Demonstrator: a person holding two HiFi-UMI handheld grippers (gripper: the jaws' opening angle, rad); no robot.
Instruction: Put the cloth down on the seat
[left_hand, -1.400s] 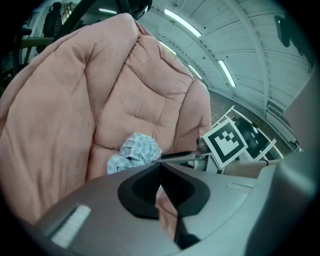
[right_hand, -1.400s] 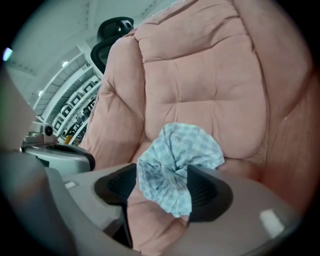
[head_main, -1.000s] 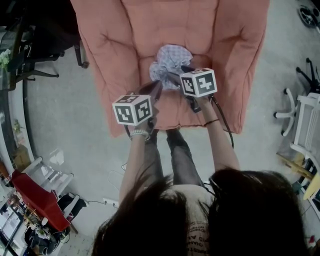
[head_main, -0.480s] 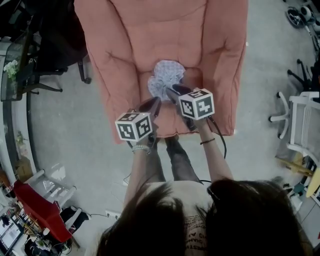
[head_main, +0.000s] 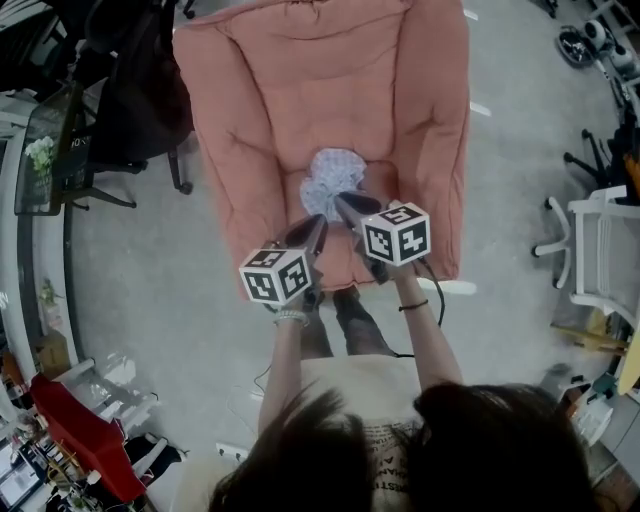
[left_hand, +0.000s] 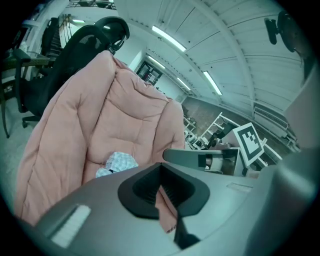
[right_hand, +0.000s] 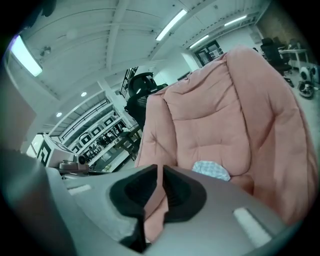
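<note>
A crumpled light checked cloth (head_main: 333, 180) lies loose on the seat of the pink padded armchair (head_main: 320, 80), touched by neither gripper. My right gripper (head_main: 345, 203) hovers just short of it. Its jaws are closing, down to a thin slit with nothing between them. My left gripper (head_main: 315, 225) hangs beside it, a little nearer me over the seat's front edge, shut and empty. The cloth (left_hand: 117, 164) shows beyond the left gripper (left_hand: 160, 167) in the left gripper view. The right gripper view shows the cloth (right_hand: 211, 170) past the right gripper (right_hand: 159, 170).
A black office chair (head_main: 140, 100) stands close to the armchair's left side. White chair frames (head_main: 600, 250) stand on the grey floor at the right. A red rack (head_main: 80, 410) with clutter sits at the lower left. My legs are in front of the seat.
Both grippers have drawn back from the cloth toward me, and the right jaws have narrowed from wide apart. The cloth stays on the seat.
</note>
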